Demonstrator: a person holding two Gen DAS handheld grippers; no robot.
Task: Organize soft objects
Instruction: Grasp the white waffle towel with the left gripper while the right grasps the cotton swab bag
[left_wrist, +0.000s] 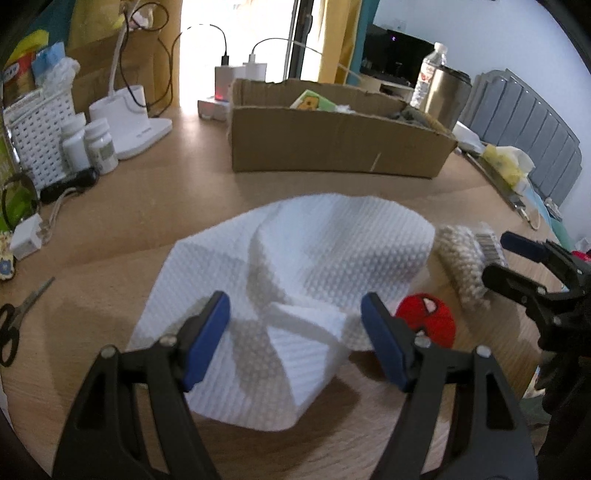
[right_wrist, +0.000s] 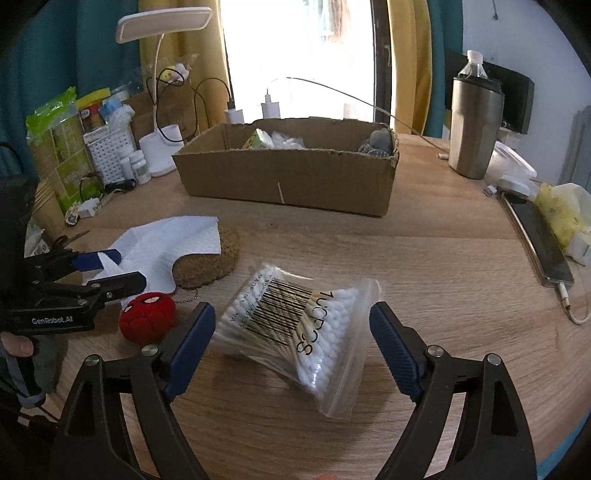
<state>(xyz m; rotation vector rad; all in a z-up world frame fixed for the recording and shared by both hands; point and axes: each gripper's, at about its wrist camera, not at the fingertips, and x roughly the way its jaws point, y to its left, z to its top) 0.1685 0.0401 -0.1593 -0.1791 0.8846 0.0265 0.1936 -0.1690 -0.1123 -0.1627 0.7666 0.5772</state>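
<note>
- On wooden worktop (right_wrist: 424, 236), front centre: clear zip bag of cotton swabs (right_wrist: 295, 332), lying flat, slightly askew, barcode label up, white tips bunched at both ends.
- Right gripper (right_wrist: 291, 343) low over that bag; blue-padded fingers (right_wrist: 192, 343) spread wide, one each side of bag, apart from it, gripping nothing.
- Left of bag: red knitted Spider-Man ball (right_wrist: 147, 317), short chain trailing toward bag; resting on worktop, just beside near edge of paper towel.
- White embossed paper towel (left_wrist: 295, 280), crumpled, with folded flap raised at middle; far corner draped over brown cork-like pad (right_wrist: 210, 258), partly hiding it.
- Left gripper (left_wrist: 295, 332) just above near part of towel; fingers (left_wrist: 207, 336) wide apart, straddling raised fold, holding nothing.
- From left wrist view: swab bag at right edge, partly covered by right gripper.
- Behind, mid worktop: open cardboard box (right_wrist: 288, 177), already holding green-yellow packet, clear plastic wrap, and grey knitted item at right end.
- Left rear: white desk lamp (right_wrist: 162, 88), white perforated basket (left_wrist: 37, 129), white pill bottles (left_wrist: 88, 146), chargers with cables.
- Left front edge: black-handled scissors (left_wrist: 14, 325).
- Right rear: steel tumbler (right_wrist: 476, 129) with water bottle behind; phone on cable (right_wrist: 543, 243) and yellow tissue pack along right edge.
</note>
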